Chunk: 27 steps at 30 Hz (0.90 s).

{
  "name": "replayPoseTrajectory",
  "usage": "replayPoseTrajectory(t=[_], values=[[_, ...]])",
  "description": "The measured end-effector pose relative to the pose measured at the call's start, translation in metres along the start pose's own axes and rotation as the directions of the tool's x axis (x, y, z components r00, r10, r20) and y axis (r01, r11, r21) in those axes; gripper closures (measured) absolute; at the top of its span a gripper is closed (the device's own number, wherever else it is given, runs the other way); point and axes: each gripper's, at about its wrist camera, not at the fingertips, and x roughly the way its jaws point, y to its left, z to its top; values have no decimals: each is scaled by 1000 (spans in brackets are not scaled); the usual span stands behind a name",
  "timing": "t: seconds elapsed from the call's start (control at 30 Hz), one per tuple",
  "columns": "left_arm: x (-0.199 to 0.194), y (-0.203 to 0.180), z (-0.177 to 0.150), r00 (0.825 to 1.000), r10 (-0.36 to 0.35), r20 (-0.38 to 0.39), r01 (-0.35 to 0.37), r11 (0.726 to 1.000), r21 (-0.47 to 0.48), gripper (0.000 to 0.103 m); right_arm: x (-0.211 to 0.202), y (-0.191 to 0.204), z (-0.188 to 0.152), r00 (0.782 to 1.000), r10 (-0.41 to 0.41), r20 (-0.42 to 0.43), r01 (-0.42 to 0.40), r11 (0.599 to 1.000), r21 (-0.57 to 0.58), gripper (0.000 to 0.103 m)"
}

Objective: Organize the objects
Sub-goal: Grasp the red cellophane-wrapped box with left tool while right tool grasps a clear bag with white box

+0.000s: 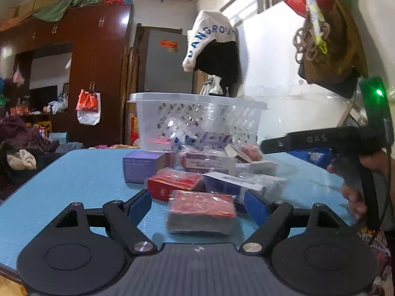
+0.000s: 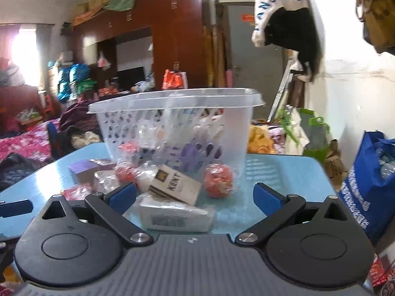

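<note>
Left gripper [image 1: 197, 203] fingers spread wide around a wrapped red box [image 1: 201, 211] on the blue surface [image 1: 74, 180]. Right gripper [image 2: 195, 197] fingers likewise apart, over a white box [image 2: 176, 215]. Basket [image 2: 172, 123] behind the scattered boxes.

Room dim, soft light. Bright window [image 2: 23, 51] at 9 o'clock in right view, washed out white. White shine spots on wardrobe [image 1: 98, 56] doors. Glare on blue table [image 2: 284, 172]. Basket [image 2: 172, 123] blurry, far things fuzzy. Edges bend round, corners black.
</note>
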Motion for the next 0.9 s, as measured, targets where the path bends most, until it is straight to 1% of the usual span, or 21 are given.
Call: replayPoseTrajectory(t=[0.1, 0.17, 0.3, 0.33, 0.4, 0.47, 0.5, 0.53, 0.57, 0.6, 0.67, 0.77, 0.83, 0.87, 0.9], values=[[6, -3, 0, 1000, -4, -22, 5, 1000, 10, 18, 10, 0, 2, 998, 15, -63, -15, 1000, 2, 12], [10, -1, -1, 1000, 0, -31, 0, 1000, -1, 18, 17, -1, 4, 993, 34, -111, -34, 999, 5, 13], [14, 5, -2, 999, 10, -45, -11, 1000, -13, 18, 32, 6, 6, 982, 36, -185, -41, 999, -26, 13], [16, 5, -2, 999, 12, -50, -13, 1000, -12, 18, 33, 8, 5, 979, 37, -199, -45, 998, -38, 13], [18, 4, -3, 998, 13, -57, -13, 1000, -4, 18, 32, 11, 2, 979, 26, -200, -38, 998, -56, 14], [21, 2, -4, 998, 16, -63, -15, 1000, 10, 18, 31, 12, 1, 979, 21, -203, -35, 997, -66, 18], [22, 1, -4, 998, 14, -66, -13, 1000, 22, 20, 31, 12, 1, 978, 14, -206, -29, 997, -71, 22], [23, 0, -4, 997, 18, -69, -16, 999, 33, 25, 30, 13, 0, 979, 10, -204, -26, 997, -76, 27], [22, -1, -5, 997, 25, -68, -22, 999, 44, 40, 29, 14, 0, 979, 8, -202, -25, 996, -83, 35], [22, -2, -5, 997, 35, -69, -31, 998, 57, 39, 27, 14, 0, 981, 3, -193, -20, 996, -87, 38], [19, -3, -4, 998, 32, -56, -29, 997, 68, 39, 21, 14, -1, 988, 8, -155, -21, 996, -85, 38], [12, -2, -1, 999, 24, -27, -22, 997, 74, 39, 11, 7, -2, 995, 11, -96, -15, 999, -44, 39], [7, -1, 2, 1000, 24, -6, -24, 997, 73, 39, 4, 4, -3, 998, 32, -47, -33, 999, -30, 40], [6, 0, 3, 1000, 25, 0, -25, 997, 70, 39, 1, 4, -3, 999, 20, -26, -20, 999, -26, 40], [5, 1, 5, 1000, 26, 5, -26, 997, 66, 39, 0, 4, -3, 1000, 11, -17, -12, 1000, -23, 56]])
